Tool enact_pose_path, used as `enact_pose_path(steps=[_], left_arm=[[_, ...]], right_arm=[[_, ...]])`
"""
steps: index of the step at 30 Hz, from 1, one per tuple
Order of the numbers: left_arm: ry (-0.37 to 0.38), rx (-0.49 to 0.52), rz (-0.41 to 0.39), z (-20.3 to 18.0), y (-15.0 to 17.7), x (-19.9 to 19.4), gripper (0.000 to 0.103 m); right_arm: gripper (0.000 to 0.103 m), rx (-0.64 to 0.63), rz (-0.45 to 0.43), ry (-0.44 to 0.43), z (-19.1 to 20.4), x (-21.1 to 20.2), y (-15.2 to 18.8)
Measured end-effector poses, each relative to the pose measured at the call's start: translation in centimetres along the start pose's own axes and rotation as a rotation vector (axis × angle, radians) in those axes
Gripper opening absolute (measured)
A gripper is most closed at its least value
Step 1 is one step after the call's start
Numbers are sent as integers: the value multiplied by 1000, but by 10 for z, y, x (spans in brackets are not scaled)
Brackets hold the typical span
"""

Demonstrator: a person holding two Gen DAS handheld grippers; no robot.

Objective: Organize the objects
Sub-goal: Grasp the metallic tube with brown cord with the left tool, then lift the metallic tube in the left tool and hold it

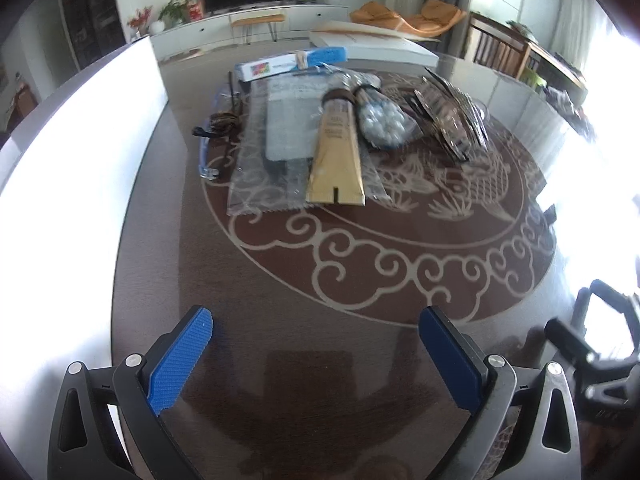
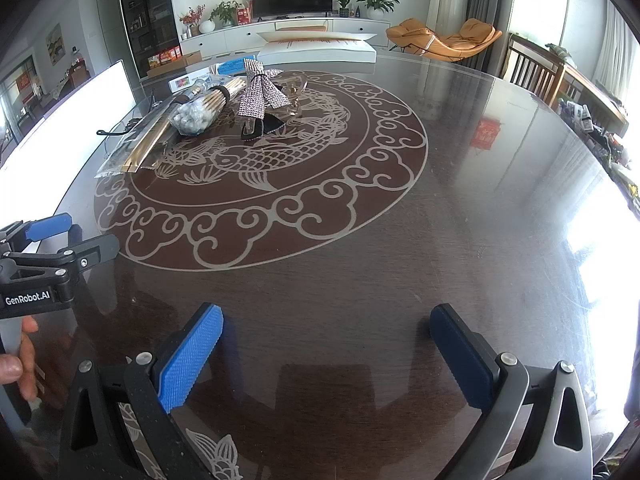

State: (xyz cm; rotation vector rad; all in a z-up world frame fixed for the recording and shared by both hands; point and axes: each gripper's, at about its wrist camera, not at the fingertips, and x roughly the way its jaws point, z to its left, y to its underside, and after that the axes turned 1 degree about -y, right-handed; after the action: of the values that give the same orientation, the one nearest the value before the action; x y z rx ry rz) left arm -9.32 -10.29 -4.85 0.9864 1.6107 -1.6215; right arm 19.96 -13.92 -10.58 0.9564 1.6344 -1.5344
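A pile of small items lies at the far side of the round dark table (image 1: 304,360). In the left wrist view I see a gold tube (image 1: 338,152), a bag of white balls (image 1: 384,120), a clear plastic packet (image 1: 272,160), a sparkly bow (image 1: 448,116) and a blue-and-white box (image 1: 288,65). The right wrist view shows the gold tube (image 2: 150,138), the bag of balls (image 2: 194,117) and the bow (image 2: 262,94). My left gripper (image 1: 316,354) is open and empty, well short of the pile; it also shows in the right wrist view (image 2: 60,236). My right gripper (image 2: 326,354) is open and empty over bare table.
A white board (image 1: 76,160) stands along the table's left edge. A large white box (image 2: 316,50) sits at the far edge. A black cord (image 1: 218,124) lies left of the pile. Chairs (image 2: 532,68) stand at the right. The table bears a fish pattern (image 2: 260,152).
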Motion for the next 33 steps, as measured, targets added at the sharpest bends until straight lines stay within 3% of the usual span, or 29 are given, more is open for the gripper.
enact_pose_path(steps=[3,5,8,9,10,12,14,17,18,19,24,28,31,33], left_arm=[[108,-87,-58,13,-36,-17,103],[128,-88,-57,13,-69,-14,103],[37,16,-41,-3,-108,10,103],[-1,60,-26,-10,-117,22,91],[-36,104,-2,-16,-124,35,72],[-36,134,36,-20,-131,51,58],[-46,157,60,-25,-133,63,50],[-53,189,55,-33,-128,69,48],[-38,198,41,-35,-126,65,30],[-19,194,29,-36,-123,62,26],[39,139,0,-32,-93,44,25],[117,61,20,-21,-51,17,25],[118,45,49,-12,-9,1,25],[92,36,27,-6,8,-12,26]], right_arm=[[103,1,-1,-1,2,-12,-7],[103,1,-1,-1,3,-13,-7],[103,2,-1,-1,4,-15,-7],[103,2,-1,-2,4,-16,-8],[103,2,-1,-2,5,-18,-8],[103,2,-1,-2,6,-21,-11],[103,2,-2,-4,6,-27,-21],[103,2,-3,-5,8,-32,-25],[103,2,-3,-5,9,-32,-25],[103,2,-3,-5,9,-33,-25],[103,2,-3,-6,10,-38,-27],[103,1,-3,-8,12,-44,-33],[103,1,-4,-9,14,-47,-34],[103,1,-4,-9,14,-47,-34]])
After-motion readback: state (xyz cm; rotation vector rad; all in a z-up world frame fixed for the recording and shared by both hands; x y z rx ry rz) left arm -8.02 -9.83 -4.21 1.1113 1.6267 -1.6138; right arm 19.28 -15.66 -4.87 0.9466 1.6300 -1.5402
